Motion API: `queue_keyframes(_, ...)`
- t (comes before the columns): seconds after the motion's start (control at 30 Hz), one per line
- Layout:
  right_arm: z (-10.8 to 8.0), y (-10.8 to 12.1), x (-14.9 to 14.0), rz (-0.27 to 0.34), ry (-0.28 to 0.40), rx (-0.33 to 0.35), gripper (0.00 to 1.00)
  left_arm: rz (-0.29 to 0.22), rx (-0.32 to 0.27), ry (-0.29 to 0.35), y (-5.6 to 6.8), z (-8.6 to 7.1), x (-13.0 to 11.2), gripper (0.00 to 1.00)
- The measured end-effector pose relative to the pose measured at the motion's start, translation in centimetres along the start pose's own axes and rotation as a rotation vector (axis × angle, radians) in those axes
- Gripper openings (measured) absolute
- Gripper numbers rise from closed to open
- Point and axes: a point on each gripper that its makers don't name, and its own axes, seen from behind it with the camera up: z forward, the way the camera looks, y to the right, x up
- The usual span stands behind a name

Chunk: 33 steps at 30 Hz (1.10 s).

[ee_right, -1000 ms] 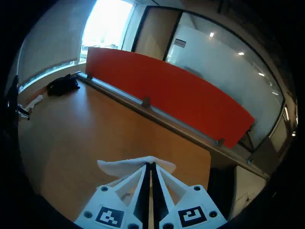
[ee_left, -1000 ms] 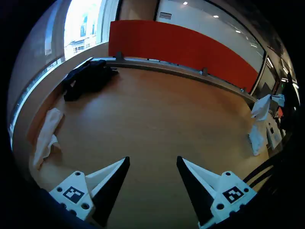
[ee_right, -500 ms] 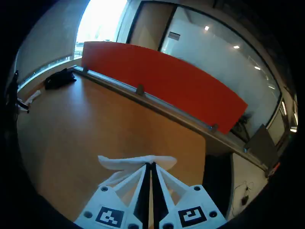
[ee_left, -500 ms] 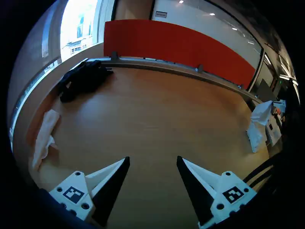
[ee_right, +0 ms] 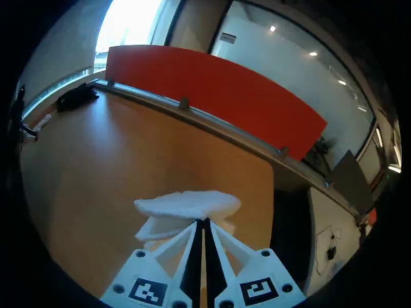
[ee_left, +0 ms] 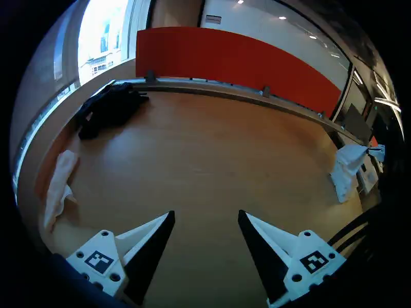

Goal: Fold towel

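Note:
In the right gripper view, my right gripper [ee_right: 203, 222] is shut on a white towel [ee_right: 187, 204]. The towel bunches in layered folds just past the fingertips, above the wooden table [ee_right: 128, 154]. In the left gripper view, the same towel [ee_left: 347, 168] hangs at the far right edge of the table, its lower end near the surface. My left gripper [ee_left: 206, 213] hovers open over the bare wooden table [ee_left: 205, 154], with nothing between its fingers and well apart from the towel.
A second white cloth [ee_left: 58, 187] lies crumpled at the table's left edge. A black bundle [ee_left: 108, 104] sits at the far left corner by the window. A red divider panel [ee_left: 236, 57] runs along the table's back edge. Beyond the right edge are a dark gap and a cabinet [ee_right: 329, 231].
The towel in my right gripper has sunk lower and now bunches into thicker folds ahead of the fingertips. Both views have shifted slightly; the left gripper stays open.

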Motion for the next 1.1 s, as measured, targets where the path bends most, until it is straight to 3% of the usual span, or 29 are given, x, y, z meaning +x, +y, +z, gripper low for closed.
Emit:
queue_keyframes(0.6,0.2,0.4,-7.3,0.098,-0.106,-0.035,0.03,0.006,0.011,0.0,-0.4,-0.5,-0.1,0.91)
queue_keyframes(1.1,1.9,1.2,-12.2,0.184,-0.196,-0.043,0.03,0.012,0.027,-0.003,-0.7,-1.1,-0.4,0.91)
